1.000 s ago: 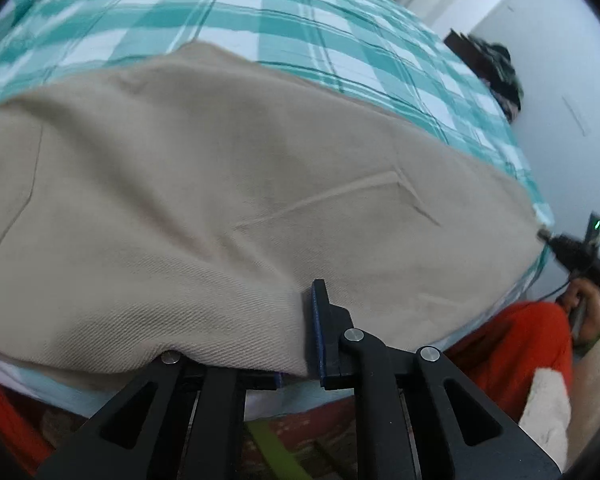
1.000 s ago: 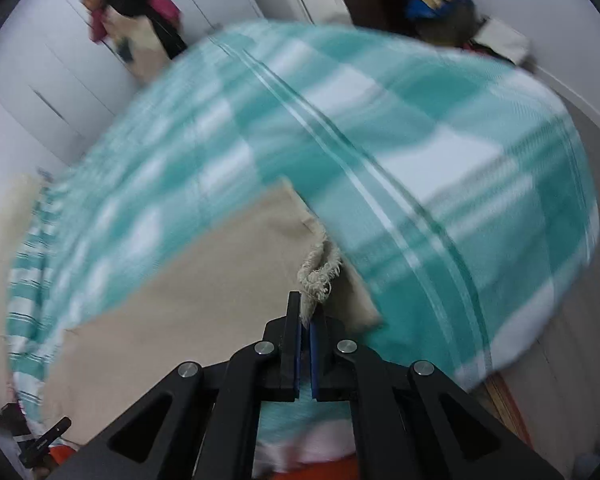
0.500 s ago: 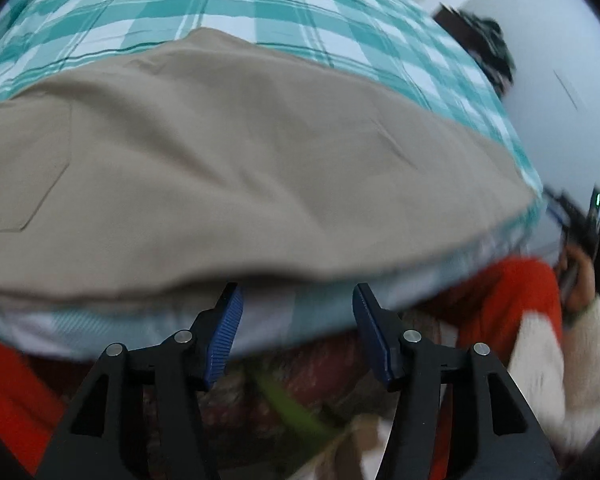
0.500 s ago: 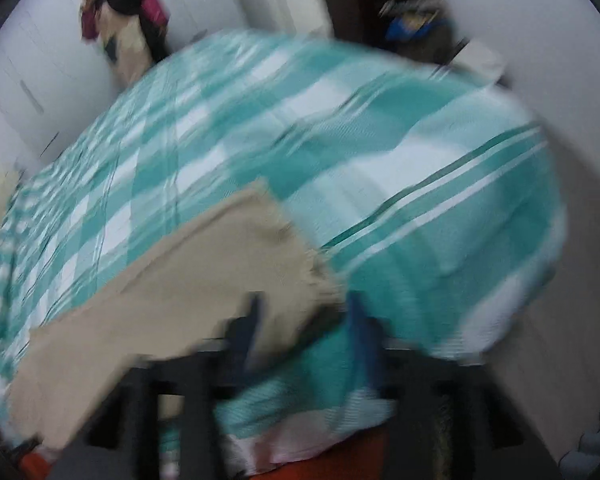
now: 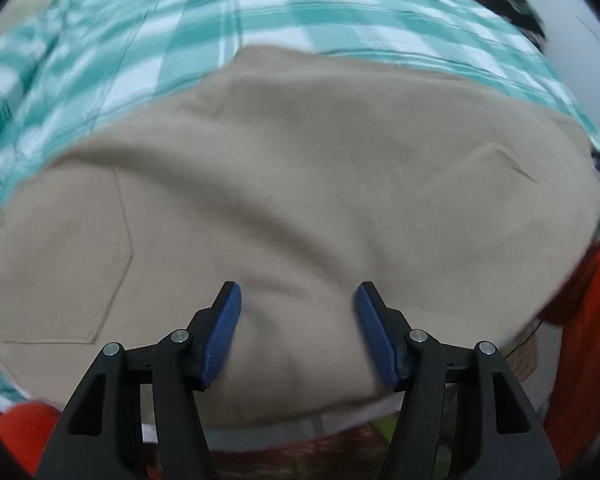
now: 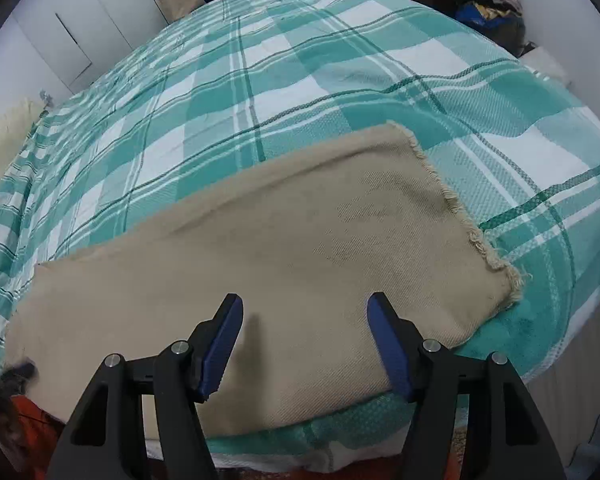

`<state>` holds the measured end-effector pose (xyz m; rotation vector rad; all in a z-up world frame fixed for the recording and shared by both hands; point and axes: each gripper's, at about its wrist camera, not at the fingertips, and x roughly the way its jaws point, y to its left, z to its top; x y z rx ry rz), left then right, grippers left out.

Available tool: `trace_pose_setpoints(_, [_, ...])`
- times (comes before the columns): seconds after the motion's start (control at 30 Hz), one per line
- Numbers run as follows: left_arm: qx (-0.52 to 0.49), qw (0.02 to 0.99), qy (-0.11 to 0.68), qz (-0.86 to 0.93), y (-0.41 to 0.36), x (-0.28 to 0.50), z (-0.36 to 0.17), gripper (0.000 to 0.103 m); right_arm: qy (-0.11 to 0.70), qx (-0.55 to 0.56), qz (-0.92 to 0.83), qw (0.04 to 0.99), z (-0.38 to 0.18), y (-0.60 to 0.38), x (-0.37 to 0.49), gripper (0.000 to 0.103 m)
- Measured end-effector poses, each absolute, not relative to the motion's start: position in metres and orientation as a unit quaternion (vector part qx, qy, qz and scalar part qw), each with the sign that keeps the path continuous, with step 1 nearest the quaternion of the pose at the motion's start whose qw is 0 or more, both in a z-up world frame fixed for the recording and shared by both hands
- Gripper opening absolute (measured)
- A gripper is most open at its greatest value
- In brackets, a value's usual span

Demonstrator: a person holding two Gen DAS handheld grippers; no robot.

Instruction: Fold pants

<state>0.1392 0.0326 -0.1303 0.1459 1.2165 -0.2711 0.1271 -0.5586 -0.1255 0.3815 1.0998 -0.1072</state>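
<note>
Teal-checked bedspread (image 6: pixel 300 80) beneath beige pants (image 6: pixel 300 248)

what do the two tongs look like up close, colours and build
Both match. The left tongs and right tongs each have two black angular plastic arms with triangular cut-outs and round silver screw heads at the joints. Every finger ends in a dark blue ribbed pad. No cables or markings show on either, and no sleeve shows behind them.
</note>
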Motion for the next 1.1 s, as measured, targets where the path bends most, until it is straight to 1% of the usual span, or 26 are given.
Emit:
trace_pose_setpoints(0.03, [0.055,0.805,0.574,-0.139,0.034,0.142,-0.123,0.062,0.512,0.182,-0.052,0.838,-0.123,-0.561,0.124,0.064])
trace_pose_setpoints(0.1, [-0.001,0.808,0.565,-0.168,0.041,0.153,-0.099,0.062,0.507,0.183,-0.054,0.841,-0.123,-0.563,0.118,0.065])
trace_pose_setpoints(0.2, [-0.045,0.811,0.55,-0.195,0.039,0.196,-0.069,0.063,0.498,0.173,-0.064,0.848,-0.118,-0.562,0.113,0.064])
trace_pose_setpoints(0.27, [-0.047,0.792,0.568,-0.22,0.026,0.224,-0.078,0.062,0.494,0.164,-0.073,0.851,-0.115,-0.561,0.111,0.064])
trace_pose_setpoints(0.3, [-0.038,0.771,0.592,-0.232,0.014,0.246,-0.093,0.058,0.492,0.161,-0.076,0.852,-0.113,-0.561,0.111,0.064])
trace_pose_setpoints(0.33, [-0.026,0.758,0.609,-0.231,0.007,0.261,-0.107,0.05,0.49,0.157,-0.076,0.854,-0.112,-0.558,0.11,0.065])
trace_pose_setpoints(0.4, [0.016,0.752,0.635,-0.179,-0.007,0.296,-0.143,0.013,0.489,0.153,-0.075,0.856,-0.112,-0.554,0.116,0.065])
trace_pose_setpoints(0.43, [0.018,0.758,0.639,-0.131,-0.004,0.316,-0.159,0.007,0.49,0.151,-0.075,0.855,-0.113,-0.553,0.119,0.065])
trace_pose_setpoints(0.47, [-0.013,0.77,0.63,-0.096,0.005,0.334,-0.164,0.005,0.491,0.152,-0.074,0.855,-0.114,-0.553,0.12,0.065])
trace_pose_setpoints(0.53, [-0.104,0.795,0.596,-0.033,0.03,0.352,-0.156,0.004,0.489,0.158,-0.074,0.854,-0.114,-0.554,0.118,0.065])
trace_pose_setpoints(0.57, [-0.149,0.798,0.583,-0.029,0.04,0.352,-0.149,0.015,0.486,0.164,-0.075,0.855,-0.113,-0.556,0.117,0.065])
trace_pose_setpoints(0.6, [-0.188,0.8,0.567,-0.052,0.047,0.348,-0.139,0.039,0.484,0.167,-0.076,0.856,-0.112,-0.557,0.115,0.065])
trace_pose_setpoints(0.67, [-0.175,0.815,0.546,-0.08,0.048,0.34,-0.122,0.061,0.475,0.171,-0.079,0.86,-0.11,-0.56,0.112,0.065])
trace_pose_setpoints(0.73, [-0.111,0.828,0.543,-0.087,0.044,0.337,-0.11,0.061,0.465,0.171,-0.084,0.865,-0.107,-0.562,0.108,0.065])
trace_pose_setpoints(0.8, [-0.061,0.823,0.556,-0.096,0.041,0.344,-0.107,0.057,0.459,0.179,-0.083,0.867,-0.105,-0.565,0.107,0.065])
trace_pose_setpoints(0.87, [-0.033,0.815,0.57,-0.094,0.047,0.358,-0.11,0.056,0.454,0.195,-0.082,0.866,-0.105,-0.569,0.106,0.065])
trace_pose_setpoints(0.97, [-0.06,0.784,0.612,-0.085,0.06,0.37,-0.121,0.056,0.454,0.201,-0.082,0.864,-0.106,-0.57,0.107,0.065])
trace_pose_setpoints(1.03, [-0.08,0.766,0.633,-0.076,0.053,0.377,-0.132,0.056,0.457,0.192,-0.083,0.865,-0.106,-0.567,0.109,0.065])
trace_pose_setpoints(1.1, [-0.063,0.753,0.65,-0.084,0.034,0.375,-0.141,0.056,0.46,0.184,-0.084,0.865,-0.106,-0.565,0.11,0.065])
